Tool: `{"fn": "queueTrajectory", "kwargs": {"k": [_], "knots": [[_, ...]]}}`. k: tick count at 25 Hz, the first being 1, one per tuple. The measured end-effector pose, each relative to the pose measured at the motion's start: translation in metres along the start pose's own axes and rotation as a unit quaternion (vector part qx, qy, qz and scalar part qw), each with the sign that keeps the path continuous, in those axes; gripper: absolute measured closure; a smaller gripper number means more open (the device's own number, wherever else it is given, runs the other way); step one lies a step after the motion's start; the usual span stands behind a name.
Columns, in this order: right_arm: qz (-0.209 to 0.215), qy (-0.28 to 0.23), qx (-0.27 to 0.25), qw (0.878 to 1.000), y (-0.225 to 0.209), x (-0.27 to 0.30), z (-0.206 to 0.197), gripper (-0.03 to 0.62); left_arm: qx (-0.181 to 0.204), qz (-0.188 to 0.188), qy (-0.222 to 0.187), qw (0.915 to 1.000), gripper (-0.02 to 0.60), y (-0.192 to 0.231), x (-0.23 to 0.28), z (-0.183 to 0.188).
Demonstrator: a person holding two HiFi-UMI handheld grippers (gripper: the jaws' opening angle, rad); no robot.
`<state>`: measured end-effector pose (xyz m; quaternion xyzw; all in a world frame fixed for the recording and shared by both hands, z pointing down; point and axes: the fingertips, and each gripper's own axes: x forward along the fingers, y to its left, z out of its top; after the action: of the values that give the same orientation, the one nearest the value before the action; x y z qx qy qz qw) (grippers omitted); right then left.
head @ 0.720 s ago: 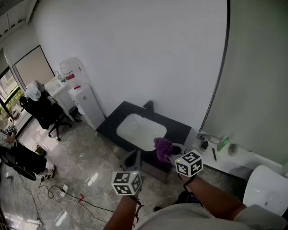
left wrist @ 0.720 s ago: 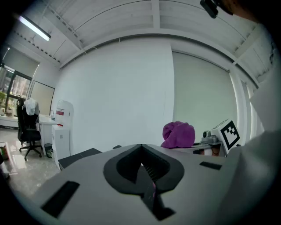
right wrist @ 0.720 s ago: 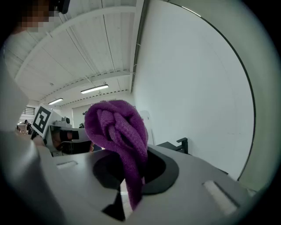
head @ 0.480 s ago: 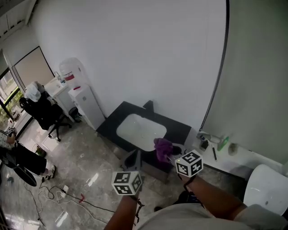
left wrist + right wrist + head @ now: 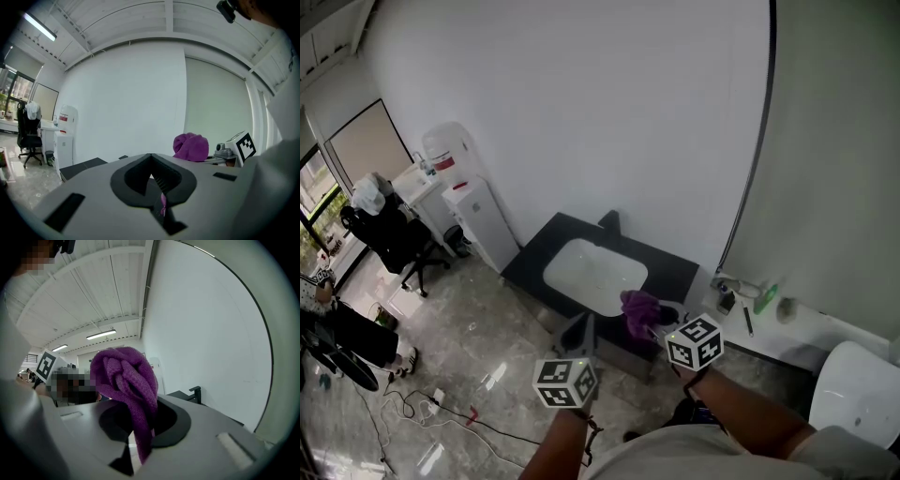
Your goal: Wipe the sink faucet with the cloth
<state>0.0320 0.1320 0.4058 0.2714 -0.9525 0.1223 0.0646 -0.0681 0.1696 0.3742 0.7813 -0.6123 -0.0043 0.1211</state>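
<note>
Step in hand: carrying the cloth toward the sink. Wiping not yet begun, by my reading.

- Right tool (image 5: 139,427): jaws pinching a purple cloth (image 5: 124,380). A narrow tail runs down between them; the bulk bunches loosely above the tips.
- Left tool (image 5: 151,176): jaws pressed together, holding nothing. A purple wisp of fibre clings near the slot. It sits lower left of the right tool in the head view, below the bench's near edge.
- Head view: the cloth sits low centre, over the near edge of the dark bench (image 5: 532,251).
- White sink (image 5: 565,254) set into the bench just above the cloth in the frame.
- Faucet (image 5: 610,221): dark, upright, at the far edge of the bench against the wall, across the basin from the cloth and apart from it. In the right gripper view it stands to the right of the cloth, no contact.

Next move, as judged: the right tool must reach up-frame over the basin and lay the bunched part of the cloth on the faucet, not the tool's own tips. The grip is on the tail only, so the bundle may flop or slide under pressure. The left tool has no evident job yet.
</note>
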Motion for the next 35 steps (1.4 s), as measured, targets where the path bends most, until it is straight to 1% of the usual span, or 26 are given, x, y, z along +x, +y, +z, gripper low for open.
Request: {"fn": "queueTrajectory", "kwargs": {"k": [4, 9, 13, 16, 19, 21, 25, 30, 35], "knots": [[0.008, -0.001, 0.001, 1.0, 0.002, 0.004, 0.003, 0.549, 0.0, -0.003, -0.003, 1.0, 0.575, 0.0, 0.001, 0.002], [0.003, -0.004, -0.001, 1.0, 0.001, 0.006, 0.003, 0.548, -0.007, -0.015, -0.001, 0.9999, 0.575, 0.001, 0.006, 0.001], [0.003, -0.001, 0.008, 1.0, -0.017, 0.012, 0.0, 0.548, -0.004, -0.023, 0.003, 0.9997, 0.575, -0.001, 0.024, -0.002], [0.002, 0.005, 0.015, 1.0, -0.045, 0.022, -0.003, 0.548, -0.008, -0.025, 0.009, 0.9996, 0.575, 0.0, 0.049, -0.007], [0.006, 0.006, 0.02, 1.0, -0.069, 0.044, 0.001, 0.548, -0.01, -0.025, 0.016, 0.9995, 0.575, 0.011, 0.08, -0.008], [0.016, 0.009, 0.022, 1.0, -0.089, 0.063, 0.004, 0.548, -0.012, -0.02, 0.018, 0.9996, 0.575, 0.022, 0.106, -0.006], [0.044, 0.024, 0.022, 0.999, -0.142, 0.101, 0.011, 0.548, -0.014, -0.006, 0.019, 0.9997, 0.575, 0.04, 0.169, -0.001], [0.06, 0.04, 0.014, 0.997, -0.208, 0.147, 0.032, 0.548, -0.028, 0.006, 0.025, 0.9993, 0.575, 0.059, 0.25, 0.007], [0.074, 0.061, 0.015, 0.995, -0.257, 0.185, 0.037, 0.548, -0.039, 0.009, 0.028, 0.9988, 0.575, 0.071, 0.302, 0.008]]}}
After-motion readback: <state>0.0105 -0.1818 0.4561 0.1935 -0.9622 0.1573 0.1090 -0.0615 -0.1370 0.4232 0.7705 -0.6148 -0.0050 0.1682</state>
